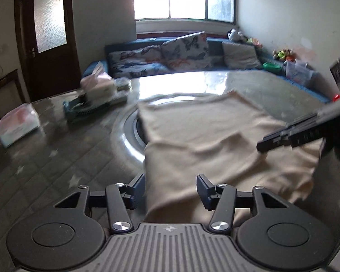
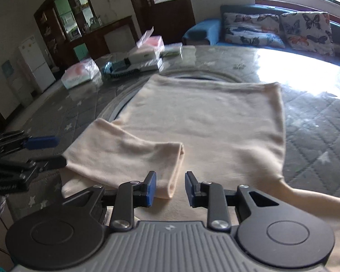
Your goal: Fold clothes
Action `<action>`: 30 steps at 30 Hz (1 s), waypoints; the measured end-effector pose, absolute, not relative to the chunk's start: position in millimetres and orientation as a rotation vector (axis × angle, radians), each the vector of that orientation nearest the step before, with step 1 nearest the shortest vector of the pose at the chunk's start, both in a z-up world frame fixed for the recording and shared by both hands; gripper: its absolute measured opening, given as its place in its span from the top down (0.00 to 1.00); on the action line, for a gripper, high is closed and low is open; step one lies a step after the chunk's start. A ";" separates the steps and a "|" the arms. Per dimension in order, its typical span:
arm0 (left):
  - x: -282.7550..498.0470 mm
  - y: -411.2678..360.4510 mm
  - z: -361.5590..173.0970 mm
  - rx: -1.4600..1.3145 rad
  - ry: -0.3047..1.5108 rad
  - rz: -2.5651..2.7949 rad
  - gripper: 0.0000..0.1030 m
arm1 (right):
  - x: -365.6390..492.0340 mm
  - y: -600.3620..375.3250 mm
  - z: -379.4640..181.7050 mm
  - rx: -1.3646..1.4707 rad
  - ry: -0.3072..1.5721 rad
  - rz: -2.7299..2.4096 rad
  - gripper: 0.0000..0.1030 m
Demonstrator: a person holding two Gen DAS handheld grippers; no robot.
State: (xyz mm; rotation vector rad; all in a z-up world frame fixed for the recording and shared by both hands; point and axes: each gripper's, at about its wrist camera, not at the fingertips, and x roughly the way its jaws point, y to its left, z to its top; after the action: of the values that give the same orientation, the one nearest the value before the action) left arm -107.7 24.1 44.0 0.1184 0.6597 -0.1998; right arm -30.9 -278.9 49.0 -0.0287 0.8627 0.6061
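A cream garment (image 1: 204, 136) lies spread flat on the grey quilted table cover (image 1: 56, 158). In the right wrist view the same garment (image 2: 204, 117) has its left sleeve (image 2: 129, 156) folded inward over the body, while the other sleeve (image 2: 317, 201) trails off to the right. My left gripper (image 1: 171, 188) is open, hovering over the garment's near left edge. My right gripper (image 2: 171, 188) is open just above the folded sleeve's end, gripping nothing. Each gripper shows in the other's view: the right gripper (image 1: 274, 140) from the right, the left gripper (image 2: 54, 151) low at the left.
A metal ring (image 1: 129, 140) is set in the table under the garment. Tissue packs (image 2: 79, 72), flat boxes (image 2: 145, 56) and a teal brush (image 2: 117, 70) sit on the far left of the table. A blue sofa with butterfly cushions (image 1: 161, 56) stands behind, below a window.
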 end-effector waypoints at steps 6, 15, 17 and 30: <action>-113.4 26.4 31.5 0.133 0.682 -0.185 0.44 | -34.2 -265.3 49.5 -0.070 0.867 0.599 0.87; -114.3 15.5 21.8 0.211 0.676 -0.168 0.46 | -52.5 -261.1 90.7 -0.158 0.728 0.574 0.97; -115.8 13.7 21.1 0.226 0.668 -0.169 0.47 | -59.4 -265.1 109.3 -0.180 0.669 0.557 0.97; -126.1 13.5 21.7 0.268 0.677 -0.242 0.60 | -66.4 -296.9 65.6 -0.229 0.806 0.436 0.95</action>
State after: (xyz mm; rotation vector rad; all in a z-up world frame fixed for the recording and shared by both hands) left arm -126.1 13.5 21.7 0.2677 0.6765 -0.2418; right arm -66.4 -296.9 65.6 -0.2293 0.8065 0.4358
